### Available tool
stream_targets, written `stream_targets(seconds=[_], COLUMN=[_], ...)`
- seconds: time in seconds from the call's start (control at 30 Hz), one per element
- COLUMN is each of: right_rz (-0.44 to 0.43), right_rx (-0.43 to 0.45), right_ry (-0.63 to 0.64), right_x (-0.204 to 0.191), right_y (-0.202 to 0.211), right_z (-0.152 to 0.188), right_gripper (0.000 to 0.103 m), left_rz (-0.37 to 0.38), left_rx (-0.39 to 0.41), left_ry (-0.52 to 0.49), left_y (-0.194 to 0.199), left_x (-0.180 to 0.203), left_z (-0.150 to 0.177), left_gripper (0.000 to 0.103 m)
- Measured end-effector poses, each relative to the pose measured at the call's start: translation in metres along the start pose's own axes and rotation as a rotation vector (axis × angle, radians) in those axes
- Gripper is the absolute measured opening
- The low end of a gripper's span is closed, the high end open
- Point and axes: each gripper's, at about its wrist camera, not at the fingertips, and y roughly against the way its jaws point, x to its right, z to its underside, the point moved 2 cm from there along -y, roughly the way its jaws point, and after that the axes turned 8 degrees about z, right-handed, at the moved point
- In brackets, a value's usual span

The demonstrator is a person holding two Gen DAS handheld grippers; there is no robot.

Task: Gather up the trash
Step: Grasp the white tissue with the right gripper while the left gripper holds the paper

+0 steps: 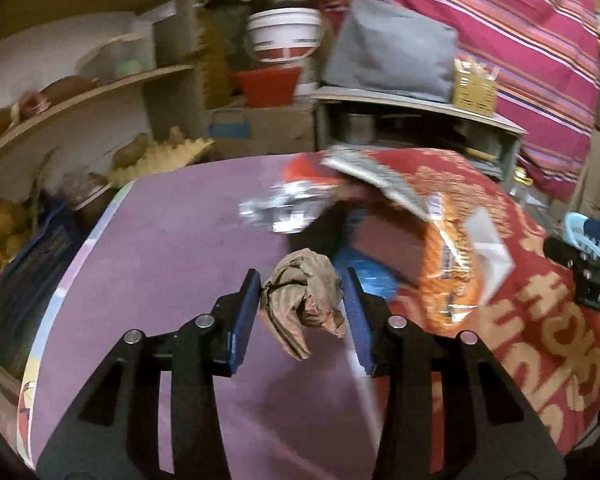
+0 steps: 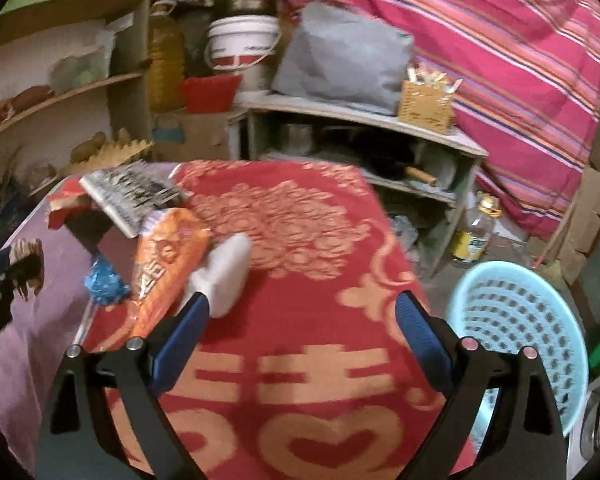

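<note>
Crumpled brown paper [image 1: 303, 296] hangs lengthwise downward, pinched in left claw [image 1: 302, 290]; right claw [image 2: 302, 312] gapes empty.

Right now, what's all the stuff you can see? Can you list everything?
crumpled paper: one, brown, between the left gripper's pads
snack bag: one, orange, on the table
foil wrapper: one, silver, on the table
blue wrapper: one, blue, beside the snack bag
white packet: one, white, on the red cloth
basket: one, light blue, right of the table
bucket: one, white, back shelf
left gripper: one, black with blue pads, shut on the paper
right gripper: one, same colours, open, empty
</note>
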Motion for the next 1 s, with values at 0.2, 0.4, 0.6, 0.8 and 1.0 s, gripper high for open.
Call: stream_targets(seconds=[0.2, 0.4, 0.6, 0.8, 1.0], right_rz=[-0.035, -0.149, -0.178, -0.128, -0.105], right_rx=[-0.093, -0.145, -0.093, -0.055, 0.009], right_ry=[0.04, 0.031, 0.022, -0.014, -0.06], right_x=[-0.031, -0.043, -0.033, 0.012, 0.057], right_y=[-0.032, -0.043, -0.026, -0.013, 0.014], right_z=[0.006, 0.007, 0.003, -0.002, -0.003], right_gripper=[0.092, 0.049, 0.019, 0.018, 0.018], left_rz=[-0.032, -0.034, -0.027, -0.022, 0.002], left_rx=[-0.022, -0.024, -0.001, 0.02, 0.034], left_ry=[0.058, 0.072, 0.077, 0.048, 0.021], left_y=[-0.005, -0.005, 0.001, 0.006, 0.01], left_x=[-0.033, -0.037, -0.027, -0.005, 0.022], left_z=[-0.001, -0.003, -0.008, -0.012, -0.017], left_gripper=[0.041, 0.041, 0.041, 0.041, 0.041])
